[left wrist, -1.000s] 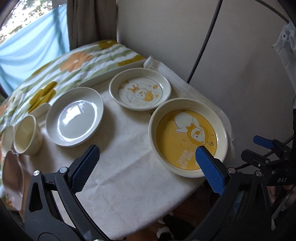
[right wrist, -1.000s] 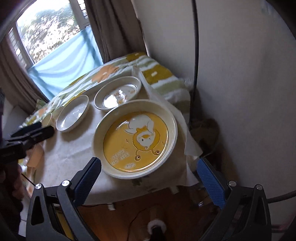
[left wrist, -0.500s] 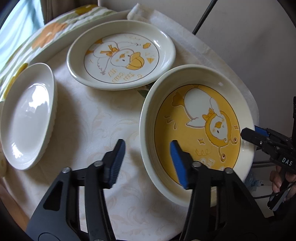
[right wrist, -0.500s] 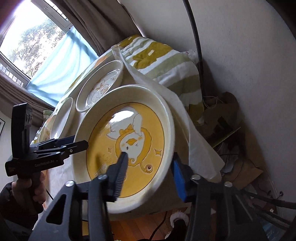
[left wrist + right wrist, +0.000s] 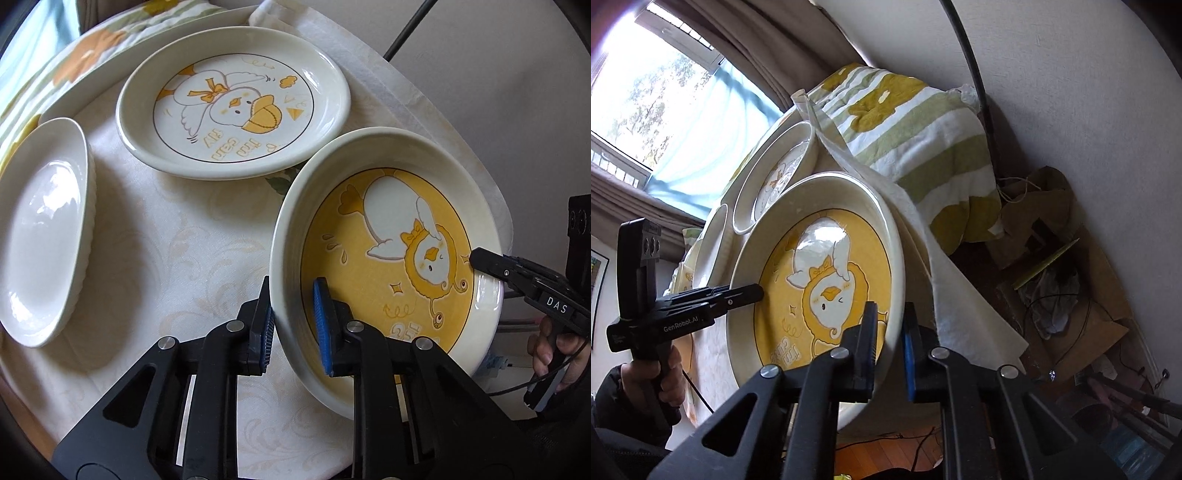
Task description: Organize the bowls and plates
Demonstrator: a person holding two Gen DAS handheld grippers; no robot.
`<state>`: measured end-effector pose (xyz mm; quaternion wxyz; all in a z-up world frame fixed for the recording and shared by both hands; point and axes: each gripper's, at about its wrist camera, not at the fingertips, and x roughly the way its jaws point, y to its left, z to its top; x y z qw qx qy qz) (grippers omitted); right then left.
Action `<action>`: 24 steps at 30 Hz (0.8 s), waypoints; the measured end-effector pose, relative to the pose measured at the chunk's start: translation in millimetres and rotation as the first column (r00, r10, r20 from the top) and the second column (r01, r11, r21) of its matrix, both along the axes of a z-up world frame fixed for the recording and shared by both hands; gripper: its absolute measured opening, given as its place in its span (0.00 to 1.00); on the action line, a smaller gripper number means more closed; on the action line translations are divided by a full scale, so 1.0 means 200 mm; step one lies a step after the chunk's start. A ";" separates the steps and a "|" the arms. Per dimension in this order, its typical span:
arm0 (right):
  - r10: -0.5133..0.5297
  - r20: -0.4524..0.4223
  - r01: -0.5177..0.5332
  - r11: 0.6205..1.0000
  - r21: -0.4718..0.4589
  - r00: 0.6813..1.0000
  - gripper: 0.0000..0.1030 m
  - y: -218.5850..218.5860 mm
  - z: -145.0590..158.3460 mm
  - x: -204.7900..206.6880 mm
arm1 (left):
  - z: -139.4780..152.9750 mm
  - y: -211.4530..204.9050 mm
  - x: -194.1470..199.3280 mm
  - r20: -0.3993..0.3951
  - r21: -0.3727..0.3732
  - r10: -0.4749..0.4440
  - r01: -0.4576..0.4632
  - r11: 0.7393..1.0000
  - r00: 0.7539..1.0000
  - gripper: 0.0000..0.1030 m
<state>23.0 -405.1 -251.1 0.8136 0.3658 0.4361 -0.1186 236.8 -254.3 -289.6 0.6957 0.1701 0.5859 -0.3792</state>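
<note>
The big yellow bowl (image 5: 384, 258) sits at the table's (image 5: 177, 236) edge. The left gripper (image 5: 293, 325) pinches its near rim, one finger inside, one outside. The right gripper (image 5: 889, 350) pinches the opposite rim. Both jaws are nearly closed on it.

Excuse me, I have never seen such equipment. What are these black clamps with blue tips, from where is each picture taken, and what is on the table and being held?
No robot is here: a person holds one hand-held clamp in each hand, and each clamp carries a wide-angle camera looking along its fingers. One picture comes from the left gripper, the other from the right gripper.

Both clamps pinch opposite rims of the same yellow duck dish, one finger inside, one outside.

On the white tablecloth also lie a white duck plate and a plain white plate.
</note>
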 end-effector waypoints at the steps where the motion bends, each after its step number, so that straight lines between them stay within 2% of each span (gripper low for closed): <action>1: 0.005 -0.004 -0.005 1.000 0.000 1.000 0.11 0.00 0.00 0.00 | 0.00 0.00 0.00 0.005 0.003 -0.003 0.003 1.000 1.000 0.17; 7: 0.020 -0.023 -0.021 1.000 -0.005 1.000 0.11 -0.03 0.01 0.02 | 0.06 -0.01 -0.05 0.015 -0.005 -0.020 0.020 1.000 1.000 0.17; 12: 0.065 -0.023 -0.066 0.998 -0.017 0.998 0.12 -0.01 0.06 0.03 | 0.12 0.05 -0.07 0.025 -0.012 0.013 -0.013 1.000 1.000 0.17; 18: 0.180 -0.017 -0.181 0.982 -0.051 0.984 0.12 0.07 0.16 0.14 | 0.22 0.25 -0.06 0.039 -0.039 0.127 -0.126 0.991 0.991 0.17; 21: 0.257 -0.010 -0.257 0.964 -0.062 0.966 0.12 0.13 0.21 0.22 | 0.28 0.40 -0.06 0.053 -0.049 0.217 -0.214 0.976 0.975 0.17; 24: 0.351 0.000 -0.350 0.934 -0.068 0.936 0.12 0.24 0.26 0.33 | 0.32 0.56 -0.09 0.067 -0.056 0.304 -0.300 0.952 0.950 0.17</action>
